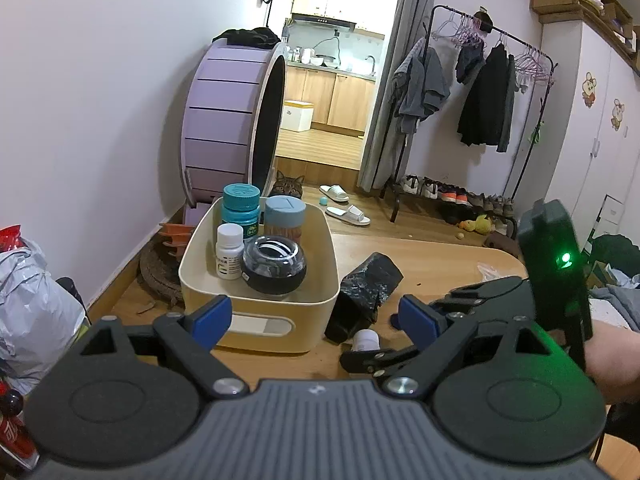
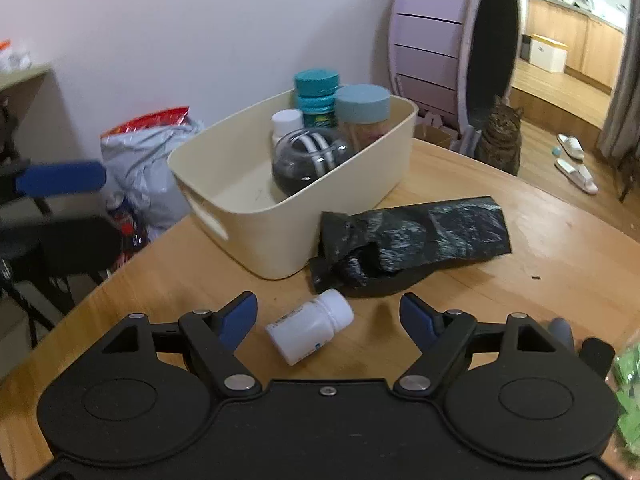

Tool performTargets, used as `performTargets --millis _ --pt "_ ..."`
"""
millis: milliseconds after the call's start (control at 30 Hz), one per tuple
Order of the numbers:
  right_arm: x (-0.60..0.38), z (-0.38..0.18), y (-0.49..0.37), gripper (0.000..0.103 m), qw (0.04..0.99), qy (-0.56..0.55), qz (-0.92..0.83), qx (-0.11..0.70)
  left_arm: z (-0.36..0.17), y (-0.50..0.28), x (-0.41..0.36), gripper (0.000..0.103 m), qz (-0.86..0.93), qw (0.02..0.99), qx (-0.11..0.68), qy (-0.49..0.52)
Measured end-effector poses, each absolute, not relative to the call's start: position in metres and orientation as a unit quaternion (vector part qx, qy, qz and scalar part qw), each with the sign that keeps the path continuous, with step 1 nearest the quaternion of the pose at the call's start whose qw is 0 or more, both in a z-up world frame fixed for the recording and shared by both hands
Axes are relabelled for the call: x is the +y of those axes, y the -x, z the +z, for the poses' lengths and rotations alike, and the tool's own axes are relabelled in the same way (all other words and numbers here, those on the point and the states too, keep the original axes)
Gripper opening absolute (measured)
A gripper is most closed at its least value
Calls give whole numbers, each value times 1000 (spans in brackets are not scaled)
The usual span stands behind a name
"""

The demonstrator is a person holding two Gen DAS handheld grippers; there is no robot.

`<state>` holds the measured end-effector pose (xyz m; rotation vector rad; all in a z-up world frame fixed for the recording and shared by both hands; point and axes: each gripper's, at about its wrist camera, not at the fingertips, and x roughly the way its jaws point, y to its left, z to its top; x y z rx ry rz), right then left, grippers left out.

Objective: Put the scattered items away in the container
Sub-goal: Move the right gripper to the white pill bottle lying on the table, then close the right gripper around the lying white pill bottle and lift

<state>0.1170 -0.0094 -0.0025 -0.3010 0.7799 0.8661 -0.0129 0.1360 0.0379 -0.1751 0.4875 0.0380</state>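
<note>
In the left wrist view, the left claw (image 1: 316,318) hangs wide open and holds nothing, just in front of the cream container (image 1: 256,312) on the wooden tabletop (image 1: 440,256). Inside the container stand a teal-capped bottle (image 1: 241,210), a jar with a grey-blue lid (image 1: 285,220), a small white bottle (image 1: 229,250) and a round dark glass jar (image 1: 274,266). To the right of the container lies a roll of black bags (image 1: 366,292). The right claw (image 1: 384,340) reaches in from the right, low over a white pill bottle (image 1: 366,340), of which only a small part shows.

In the right wrist view, the white pill bottle (image 2: 310,326) lies on its side on the tabletop, between the two blue pads of the right claw (image 2: 328,322). The jaws are open, and neither pad touches the bottle. The roll of black bags (image 2: 412,240) lies just behind it, touching the container (image 2: 280,236).

The bottle lies at an angle to the jaws and is round, so if one pad meets it first, it may roll or turn away, toward the bags. A grip near the cap alone could let it slip out during lifting. A cat (image 2: 500,136) sits behind the tabletop and could disturb the things.
</note>
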Motion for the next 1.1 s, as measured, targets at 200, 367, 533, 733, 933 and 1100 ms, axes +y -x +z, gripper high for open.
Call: performTargets --millis 200,367,533,733,933,1100 --pt "-11 -9 -121 42 811 139 416 386 38 13 135 90 19 967 241 85" --pt "-21 -7 -119 40 809 145 417 389 38 13 135 90 19 966 242 85" --pt "-31 -5 -118 39 799 159 417 403 38 13 134 90 18 967 242 83" --pt "-39 5 -121 68 806 135 409 406 38 13 134 90 18 967 242 80" --pt "-34 4 -136 46 808 119 394 422 38 12 135 90 20 967 242 82" --pt "-24 -7 -141 27 799 117 398 436 38 13 136 90 23 966 241 86"
